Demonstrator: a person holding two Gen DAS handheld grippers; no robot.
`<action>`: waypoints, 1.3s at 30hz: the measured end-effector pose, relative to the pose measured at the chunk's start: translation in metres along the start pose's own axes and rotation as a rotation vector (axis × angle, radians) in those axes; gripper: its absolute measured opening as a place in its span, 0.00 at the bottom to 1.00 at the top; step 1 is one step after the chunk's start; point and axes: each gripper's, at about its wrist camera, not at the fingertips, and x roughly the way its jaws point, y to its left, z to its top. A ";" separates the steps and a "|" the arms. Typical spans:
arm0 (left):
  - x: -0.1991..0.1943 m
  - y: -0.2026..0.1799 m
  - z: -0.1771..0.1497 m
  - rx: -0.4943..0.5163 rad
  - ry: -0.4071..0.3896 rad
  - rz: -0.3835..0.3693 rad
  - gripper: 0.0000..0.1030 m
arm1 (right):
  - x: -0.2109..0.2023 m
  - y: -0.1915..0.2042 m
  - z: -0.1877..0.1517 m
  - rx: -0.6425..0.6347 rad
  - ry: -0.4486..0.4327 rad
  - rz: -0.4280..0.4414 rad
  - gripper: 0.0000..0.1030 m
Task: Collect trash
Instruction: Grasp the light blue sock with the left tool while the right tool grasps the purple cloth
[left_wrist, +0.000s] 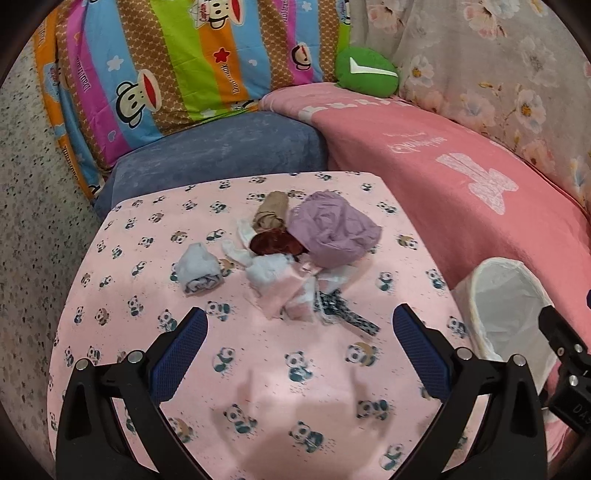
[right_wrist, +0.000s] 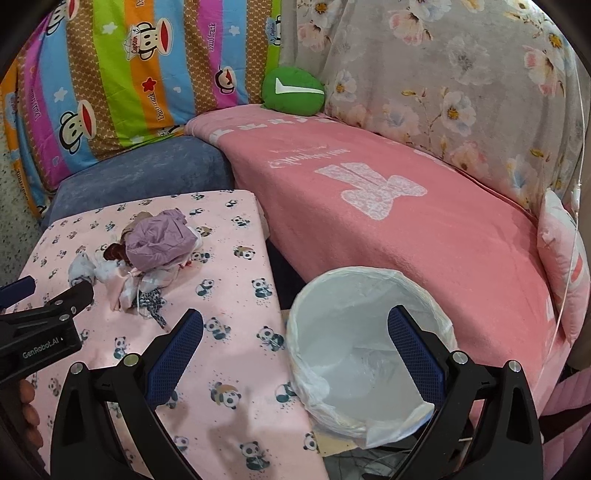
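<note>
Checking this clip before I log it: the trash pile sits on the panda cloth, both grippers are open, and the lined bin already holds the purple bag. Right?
One thing is wrong: the purple bag is not in the bin; it lies on top of the trash pile on the panda cloth. The right wrist view shows the bin holding only its liner. The left gripper and right gripper are open.

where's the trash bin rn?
The trash bin, lined with a white bag, stands off the right edge of the panda-print table, against the pink couch; in the right wrist view it is directly ahead, lower centre.
</note>
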 end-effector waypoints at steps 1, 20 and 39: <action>0.006 0.010 0.002 -0.017 0.009 0.011 0.93 | 0.004 0.005 0.002 0.001 0.002 0.012 0.95; 0.114 0.130 0.031 -0.214 0.108 0.067 0.93 | 0.113 0.110 0.059 0.050 0.064 0.173 0.95; 0.149 0.143 0.030 -0.305 0.199 -0.115 0.33 | 0.174 0.143 0.049 0.062 0.199 0.237 0.09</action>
